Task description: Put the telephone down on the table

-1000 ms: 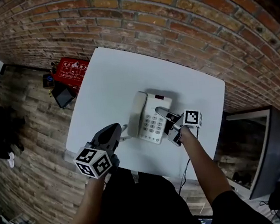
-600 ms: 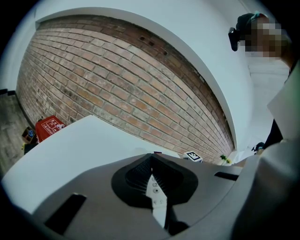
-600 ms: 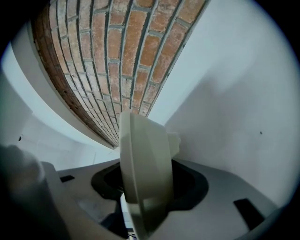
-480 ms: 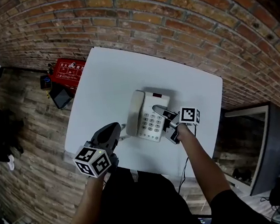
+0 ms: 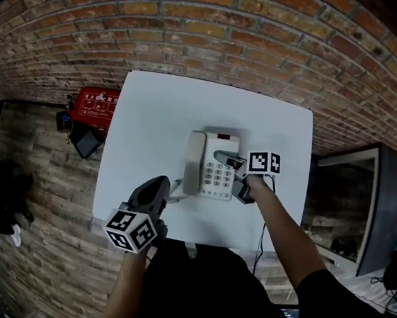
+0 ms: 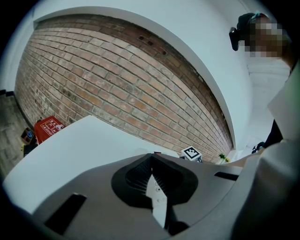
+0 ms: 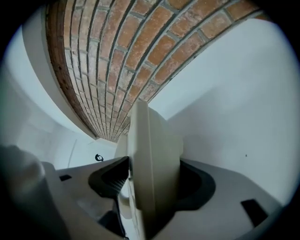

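Observation:
A cream telephone lies flat on the white table, with its handset resting along its left side. My right gripper straddles the phone's right edge. In the right gripper view that edge stands between the jaws; the jaws are opening and a dark gap shows beside the left pad. My left gripper hovers at the table's front left, short of the phone, with its tips meeting. A sliver of the phone shows below the tips.
A brick wall runs behind the table. A red box and a dark object sit on the floor at the left. A dark cabinet stands to the right. A cable hangs off the table's front edge.
The right gripper and phone sit a little farther left and back in the picture. The left gripper has hardly moved.

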Available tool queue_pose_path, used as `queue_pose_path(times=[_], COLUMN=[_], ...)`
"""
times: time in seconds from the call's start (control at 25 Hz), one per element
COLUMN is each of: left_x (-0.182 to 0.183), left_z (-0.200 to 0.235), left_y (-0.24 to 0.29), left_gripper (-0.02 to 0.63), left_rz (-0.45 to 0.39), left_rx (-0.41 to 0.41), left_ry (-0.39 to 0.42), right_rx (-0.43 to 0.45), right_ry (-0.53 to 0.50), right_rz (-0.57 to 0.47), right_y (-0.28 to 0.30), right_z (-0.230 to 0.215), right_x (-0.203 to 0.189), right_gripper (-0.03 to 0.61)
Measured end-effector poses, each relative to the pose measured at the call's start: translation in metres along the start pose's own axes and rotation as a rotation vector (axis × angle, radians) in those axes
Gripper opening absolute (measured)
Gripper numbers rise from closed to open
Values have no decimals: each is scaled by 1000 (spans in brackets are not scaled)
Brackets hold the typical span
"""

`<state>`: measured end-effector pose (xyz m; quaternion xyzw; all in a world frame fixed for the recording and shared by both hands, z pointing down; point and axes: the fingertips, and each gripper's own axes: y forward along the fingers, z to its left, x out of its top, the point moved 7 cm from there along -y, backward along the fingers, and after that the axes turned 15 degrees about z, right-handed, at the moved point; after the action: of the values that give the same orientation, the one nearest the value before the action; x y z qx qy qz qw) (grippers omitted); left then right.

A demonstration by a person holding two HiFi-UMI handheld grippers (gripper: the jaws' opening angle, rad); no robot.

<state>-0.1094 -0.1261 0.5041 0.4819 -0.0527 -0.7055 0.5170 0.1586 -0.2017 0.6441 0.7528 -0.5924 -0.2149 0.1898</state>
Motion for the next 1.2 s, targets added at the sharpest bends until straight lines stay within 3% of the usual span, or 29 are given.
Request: queue_pose_path(times=[0.64, 0.84, 1.2], left_x=[7, 8, 13], left_z=[0, 0, -3], left_y=[5, 8, 13], left_gripper=[14, 14, 14], left_rz=[22, 35, 52], left_rx=[-41, -60, -95], left_ry=[31, 42, 68], right_rx=[-208, -321, -217], right_ry=[-17, -109, -19], right_rz=[19, 21, -71], right_y=[-10, -12, -23], right_z=[-7, 0, -5], right_x=[-2, 1, -12], right_gripper=[341, 342, 341])
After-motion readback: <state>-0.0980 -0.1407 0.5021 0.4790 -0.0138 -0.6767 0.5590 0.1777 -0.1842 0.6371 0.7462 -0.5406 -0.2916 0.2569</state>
